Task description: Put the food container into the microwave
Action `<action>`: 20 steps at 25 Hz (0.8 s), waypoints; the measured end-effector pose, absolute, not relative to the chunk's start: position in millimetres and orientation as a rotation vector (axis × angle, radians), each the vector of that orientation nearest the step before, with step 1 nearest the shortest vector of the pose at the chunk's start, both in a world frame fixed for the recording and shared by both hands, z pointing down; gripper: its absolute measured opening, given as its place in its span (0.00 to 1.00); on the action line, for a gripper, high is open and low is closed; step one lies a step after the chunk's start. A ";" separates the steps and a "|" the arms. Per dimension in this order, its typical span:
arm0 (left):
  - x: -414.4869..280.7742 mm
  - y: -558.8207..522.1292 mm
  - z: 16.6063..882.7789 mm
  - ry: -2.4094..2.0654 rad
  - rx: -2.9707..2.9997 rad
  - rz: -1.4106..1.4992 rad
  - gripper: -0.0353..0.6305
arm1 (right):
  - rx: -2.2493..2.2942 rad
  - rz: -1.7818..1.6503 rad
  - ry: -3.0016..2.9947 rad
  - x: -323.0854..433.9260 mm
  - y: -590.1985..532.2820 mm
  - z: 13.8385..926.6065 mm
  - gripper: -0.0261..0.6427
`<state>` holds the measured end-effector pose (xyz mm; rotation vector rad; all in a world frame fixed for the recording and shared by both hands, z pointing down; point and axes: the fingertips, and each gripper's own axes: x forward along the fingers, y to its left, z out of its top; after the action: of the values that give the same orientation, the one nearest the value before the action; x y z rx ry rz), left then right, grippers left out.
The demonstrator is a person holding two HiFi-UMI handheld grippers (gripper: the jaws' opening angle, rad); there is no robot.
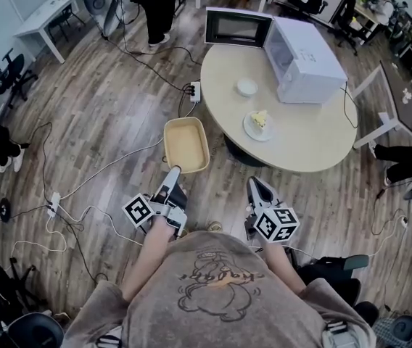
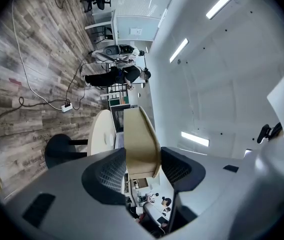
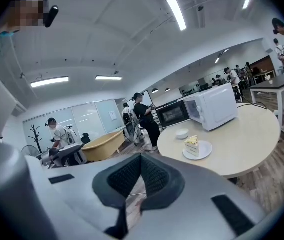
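Observation:
A beige, open-topped food container (image 1: 186,145) hangs above the wooden floor, just short of the round table (image 1: 315,140). My left gripper (image 1: 173,171) is shut on its near rim. In the left gripper view the container (image 2: 139,134) stands on edge between the two pads. The white microwave (image 1: 304,58) sits at the table's far side with its door (image 1: 236,27) swung open. My right gripper (image 1: 258,187) hovers low beside the left one, shut with nothing in it; its pads meet in the right gripper view (image 3: 141,171). That view also shows the container (image 3: 102,145) and the microwave (image 3: 217,106).
On the table stand a plate with a cake slice (image 1: 259,124) and a small white bowl (image 1: 246,87). A power strip (image 1: 195,91) and cables lie on the floor near the table. A person (image 1: 159,9) stands beyond it. Office chairs and desks ring the room.

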<state>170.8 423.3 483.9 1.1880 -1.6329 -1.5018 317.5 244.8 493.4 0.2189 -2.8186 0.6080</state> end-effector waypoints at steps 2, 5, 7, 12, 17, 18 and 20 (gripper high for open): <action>172.9 416.5 485.2 -1.640 1.187 -1.512 0.40 | 0.199 0.598 -2.818 317.1 238.2 495.1 0.03; 178.2 405.8 487.6 -1.648 1.198 -1.532 0.40 | 0.167 0.583 -2.822 320.4 227.0 499.5 0.03; 177.4 401.2 489.4 -1.660 1.200 -1.544 0.40 | 0.142 0.573 -2.822 319.1 220.9 502.8 0.03; 175.6 389.5 488.1 -1.673 1.194 -1.561 0.40 | 0.093 0.578 -2.798 313.0 212.4 510.6 0.03; 161.4 380.3 492.0 -1.673 1.183 -1.568 0.40 | 0.063 0.578 -2.786 292.0 206.0 516.3 0.03; 156.2 378.3 493.1 -1.670 1.180 -1.572 0.40 | 0.058 0.576 -2.784 286.1 205.3 516.5 0.03; 144.1 373.5 494.8 -1.662 1.178 -1.581 0.40 | 0.052 0.568 -2.782 274.0 203.0 516.7 0.03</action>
<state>144.1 373.5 494.8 1.1780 -1.6615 -1.5811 274.0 203.0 516.7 0.0523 -2.7818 0.5683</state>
